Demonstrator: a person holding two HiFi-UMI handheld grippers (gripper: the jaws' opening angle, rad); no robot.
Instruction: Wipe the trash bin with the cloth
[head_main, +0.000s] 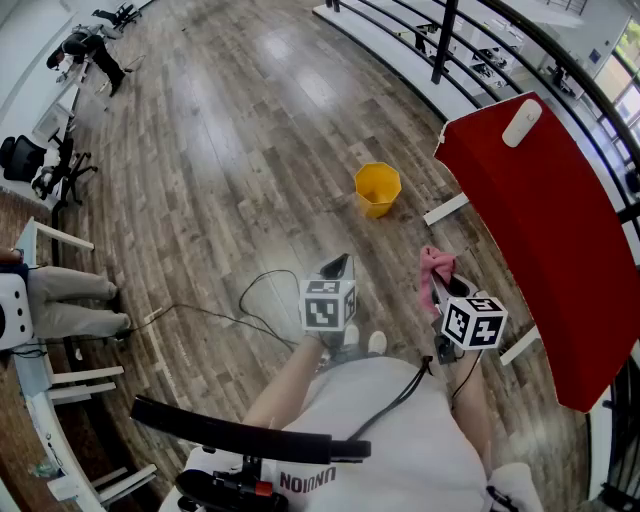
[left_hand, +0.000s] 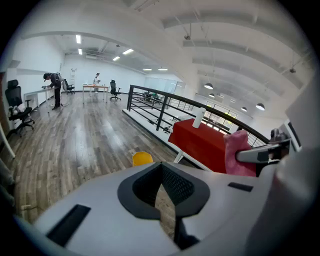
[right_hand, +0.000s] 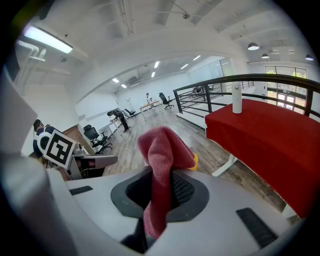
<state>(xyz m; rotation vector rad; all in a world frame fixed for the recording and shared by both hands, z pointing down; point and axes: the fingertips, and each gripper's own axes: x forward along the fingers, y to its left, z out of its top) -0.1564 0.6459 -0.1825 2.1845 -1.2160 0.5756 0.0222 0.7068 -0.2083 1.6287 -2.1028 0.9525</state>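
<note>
A yellow trash bin (head_main: 377, 188) stands upright on the wooden floor well ahead of both grippers; the left gripper view shows the bin (left_hand: 142, 158) just past the jaws. My right gripper (head_main: 440, 278) is shut on a pink cloth (head_main: 434, 266), which sticks up from between its jaws. In the right gripper view the cloth (right_hand: 162, 165) fills the jaw gap and hides most of the bin. My left gripper (head_main: 338, 266) is shut and holds nothing. Both grippers hang in the air, side by side, pointing down and forward toward the bin.
A table with a red cover (head_main: 545, 230) stands at the right, with a white bottle (head_main: 521, 122) on it. A black railing (head_main: 470, 50) runs behind it. A black cable (head_main: 215, 315) lies on the floor. A seated person (head_main: 60, 300) is at the left, with office chairs (head_main: 30, 165) beyond.
</note>
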